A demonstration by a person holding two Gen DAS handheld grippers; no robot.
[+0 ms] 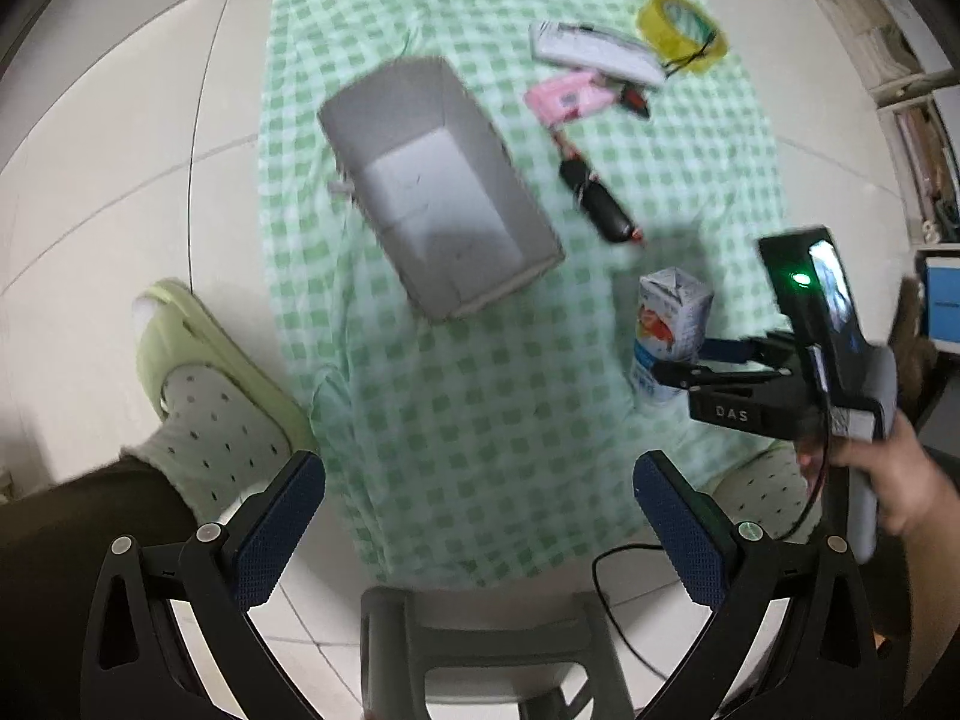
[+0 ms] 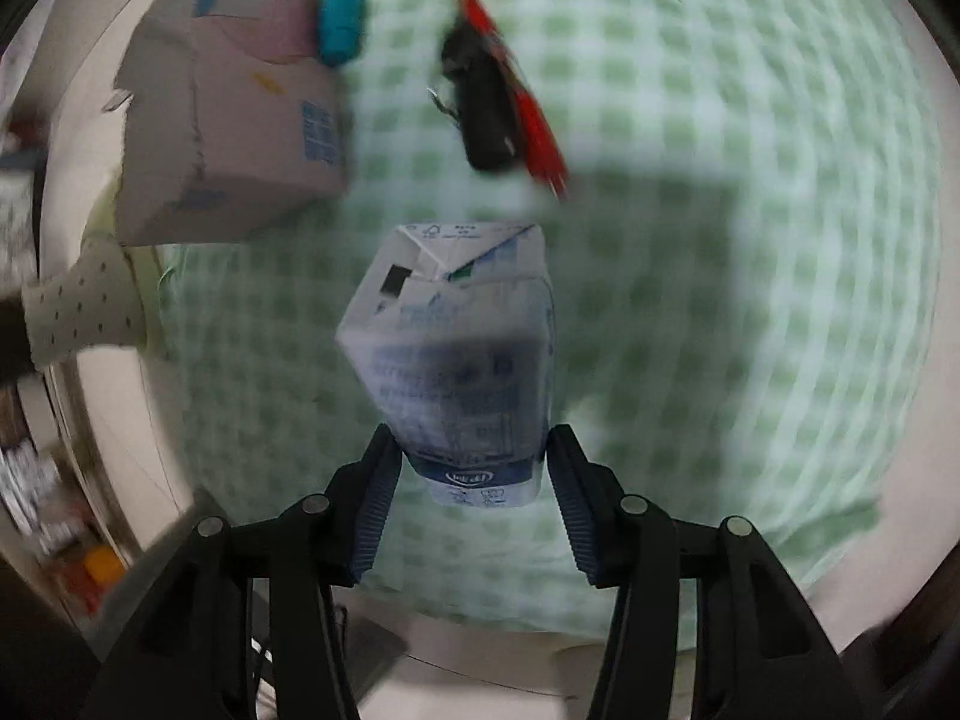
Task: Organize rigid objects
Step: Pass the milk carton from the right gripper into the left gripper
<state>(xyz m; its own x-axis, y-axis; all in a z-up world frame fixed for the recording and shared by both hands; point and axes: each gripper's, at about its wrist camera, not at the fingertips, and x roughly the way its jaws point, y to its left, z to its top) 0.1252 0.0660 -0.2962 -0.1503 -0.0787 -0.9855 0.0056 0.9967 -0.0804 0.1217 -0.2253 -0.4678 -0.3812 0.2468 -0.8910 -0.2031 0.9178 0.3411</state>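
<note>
The milk carton [image 2: 453, 360] sits clamped between the pads of the right tool [image 2: 471, 492], tilted above the checked cloth [image 2: 750, 312]. The left tool [image 1: 480, 534] hangs apart and empty, nearer the person. Ahead of it the open cardboard box [image 1: 432, 192] looks empty, so sorting seems barely begun. Beyond the carton, a black-and-red tool [image 1: 600, 198], pink packet [image 1: 570, 97], white pack [image 1: 594, 51] and yellow tape roll [image 1: 681, 30] lie loose on the worktop.

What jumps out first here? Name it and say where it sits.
The small milk carton clamped in the right claw, at the near right of the green checked cloth. Next, the empty grey cardboard box lying open mid-cloth, with a black and red tool beside it. The left claw hangs open, holding nothing.
</note>
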